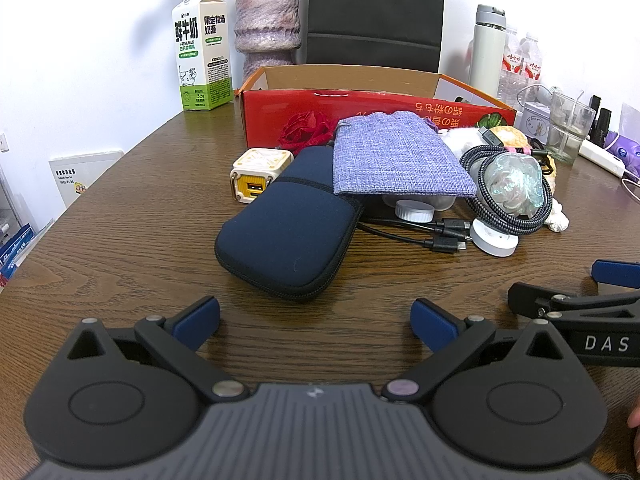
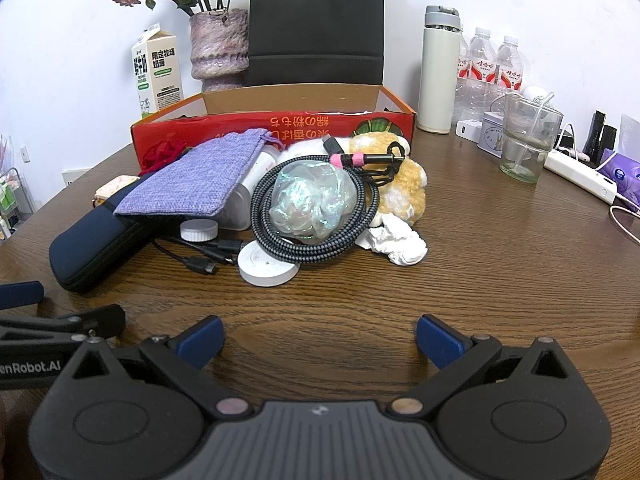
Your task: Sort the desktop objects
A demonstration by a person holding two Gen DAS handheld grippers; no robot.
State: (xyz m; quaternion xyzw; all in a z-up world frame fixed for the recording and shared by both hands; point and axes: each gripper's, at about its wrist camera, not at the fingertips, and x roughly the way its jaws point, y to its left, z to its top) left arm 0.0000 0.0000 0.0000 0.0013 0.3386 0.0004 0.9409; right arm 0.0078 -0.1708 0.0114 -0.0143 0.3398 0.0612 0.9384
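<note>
Both grippers empty, clutter untouched

Left gripper [image 1: 315, 322] and right gripper [image 2: 319, 340] hover spread wide over the table [image 1: 120, 240]; navy zip case [image 1: 286, 232], purple pouch [image 1: 396, 160] and braided cable [image 2: 316, 216] lie before the red box [image 1: 372, 120]. Sorting looks unstarted; next, reach and pinch the nearest item.

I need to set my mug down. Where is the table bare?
Bare wood lies between the open left gripper, the open right gripper and the pile, and left of the navy pouch toward the milk carton. Crowded: the cables, the purple bag, the red box.

Navy zip case [image 1: 286, 222] lies flat, lilac pouch [image 1: 396, 160] overlapping it.
</note>
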